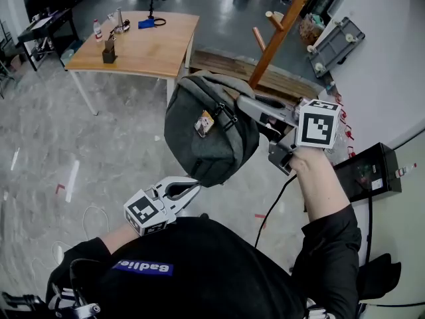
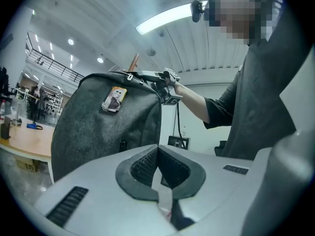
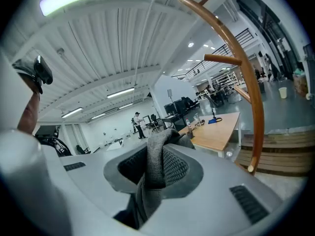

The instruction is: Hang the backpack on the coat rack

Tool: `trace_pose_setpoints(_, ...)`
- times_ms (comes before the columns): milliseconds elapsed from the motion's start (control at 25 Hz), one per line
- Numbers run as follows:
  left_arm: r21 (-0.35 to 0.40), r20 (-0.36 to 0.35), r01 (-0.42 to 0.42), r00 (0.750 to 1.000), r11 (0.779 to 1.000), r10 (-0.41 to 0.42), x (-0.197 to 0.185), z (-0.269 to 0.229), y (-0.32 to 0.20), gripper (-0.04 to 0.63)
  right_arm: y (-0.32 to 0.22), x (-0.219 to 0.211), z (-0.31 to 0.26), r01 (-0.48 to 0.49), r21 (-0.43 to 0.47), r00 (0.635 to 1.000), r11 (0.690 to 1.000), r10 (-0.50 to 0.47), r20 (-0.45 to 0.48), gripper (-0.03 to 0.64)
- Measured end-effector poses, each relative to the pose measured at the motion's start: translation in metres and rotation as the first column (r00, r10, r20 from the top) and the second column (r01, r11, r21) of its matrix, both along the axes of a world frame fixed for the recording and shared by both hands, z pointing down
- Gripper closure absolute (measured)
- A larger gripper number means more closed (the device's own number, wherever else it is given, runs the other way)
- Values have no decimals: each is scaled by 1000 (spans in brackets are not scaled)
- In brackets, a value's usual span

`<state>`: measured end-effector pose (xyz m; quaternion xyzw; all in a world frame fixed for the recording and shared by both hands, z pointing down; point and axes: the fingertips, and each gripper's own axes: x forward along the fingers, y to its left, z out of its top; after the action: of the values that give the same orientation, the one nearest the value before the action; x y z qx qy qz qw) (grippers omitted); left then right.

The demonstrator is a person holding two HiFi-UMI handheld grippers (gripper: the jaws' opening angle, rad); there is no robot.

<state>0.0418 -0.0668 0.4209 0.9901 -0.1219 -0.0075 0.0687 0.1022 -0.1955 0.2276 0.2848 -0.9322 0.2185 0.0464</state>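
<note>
A dark grey backpack (image 1: pixel 206 128) hangs in the air in front of me, with a small picture tag (image 1: pixel 204 123) on its front. My right gripper (image 1: pixel 242 102) holds it from the right, shut on the backpack's grey top strap (image 3: pixel 153 163). Beyond it, the wooden coat rack (image 1: pixel 282 28) leans up to the right with short pegs; its curved pole (image 3: pixel 241 68) also shows in the right gripper view. My left gripper (image 1: pixel 194 187) is below the backpack (image 2: pixel 98 132), apart from it, shut with nothing between its pads (image 2: pixel 142 163).
A wooden table (image 1: pixel 143 45) with a bottle and small items stands at the back left. A low wooden platform (image 1: pixel 265 78) lies at the rack's foot. A black box (image 1: pixel 368 171) with cables sits by the right wall, and a tipped wheeled cart (image 1: pixel 335 42) behind.
</note>
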Motion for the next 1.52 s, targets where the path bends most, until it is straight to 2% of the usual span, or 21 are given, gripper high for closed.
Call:
trace_pose_setpoints(240,15,11,88,996,996,-88,35,-6,-27,597,-38,3,-40,121,30,991,992,-122,47,545)
trace_pose_setpoints(440,19,16,113,993,993,-114,52,1,-37,597,-65,13,-75,154,54,983,987,-159,93,545)
trace_pose_setpoints(600,5,3,127,992,992,-127,45,1,-48,597,-76,10,-99,165,66,977,984,-173,124,545)
trace_pose_setpoints(920,-7,-2,80,997,997,-80,36,-19,-70,597,-102,29,-142,77,63,990,995,-83,110,545)
trace_pose_setpoints(1240,-27,-14,36,999,999,-37,31,-2,-77,597,-116,52,-140,-11,51,994,999,6,105,545)
trace_pose_setpoints(1520,-35,-12,14,1000,999,-14,29,14,-83,597,-126,78,-130,-71,19,985,997,67,158,545)
